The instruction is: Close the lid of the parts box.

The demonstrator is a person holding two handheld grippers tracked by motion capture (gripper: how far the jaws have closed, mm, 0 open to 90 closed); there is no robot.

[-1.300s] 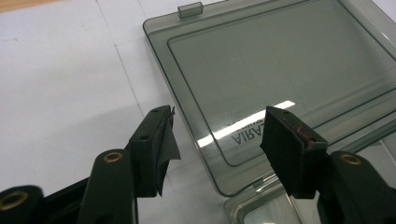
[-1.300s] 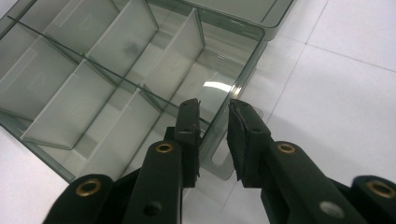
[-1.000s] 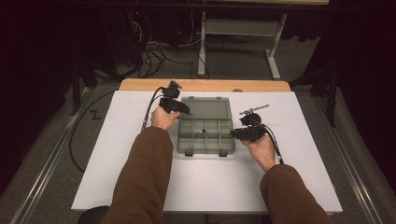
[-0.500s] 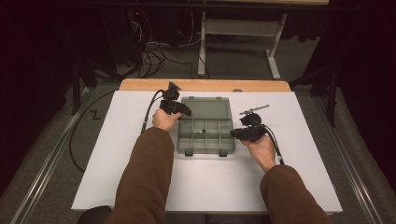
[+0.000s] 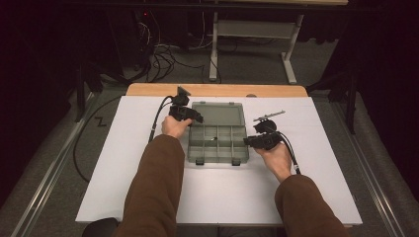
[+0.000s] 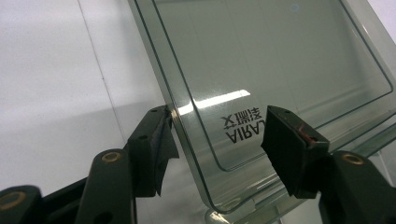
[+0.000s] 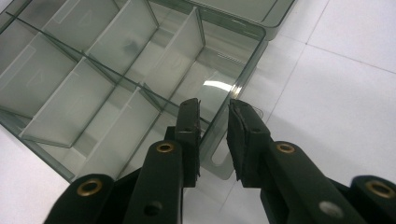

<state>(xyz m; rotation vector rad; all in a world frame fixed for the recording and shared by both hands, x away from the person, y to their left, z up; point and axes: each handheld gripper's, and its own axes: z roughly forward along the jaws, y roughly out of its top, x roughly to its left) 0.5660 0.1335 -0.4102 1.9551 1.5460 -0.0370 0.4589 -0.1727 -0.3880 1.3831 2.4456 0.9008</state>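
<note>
Lying open at the middle of the white bench (image 5: 123,163), the smoky clear compartment box (image 5: 217,143) has its lid (image 5: 217,113) folded back flat towards the far edge. At the left, the left gripper (image 5: 190,114) sits at the lid's left corner; in the left gripper view its jaws stand wide apart astride that corner (image 6: 219,186), one outside the rim and one over the printed panel, neither pad clearly pressing, and the lid's far end is cut off by the frame. Inside the tray, the dividers (image 7: 135,88) mark off compartments; one small dark speck (image 5: 213,139) lies in a middle cell, too small to identify. At the right, the right gripper (image 5: 253,141) has its jaws narrowly parted across the tray's right wall (image 7: 219,135); whether they pinch it is unclear. Beyond it lies a slim metal tool (image 5: 269,115).
</note>
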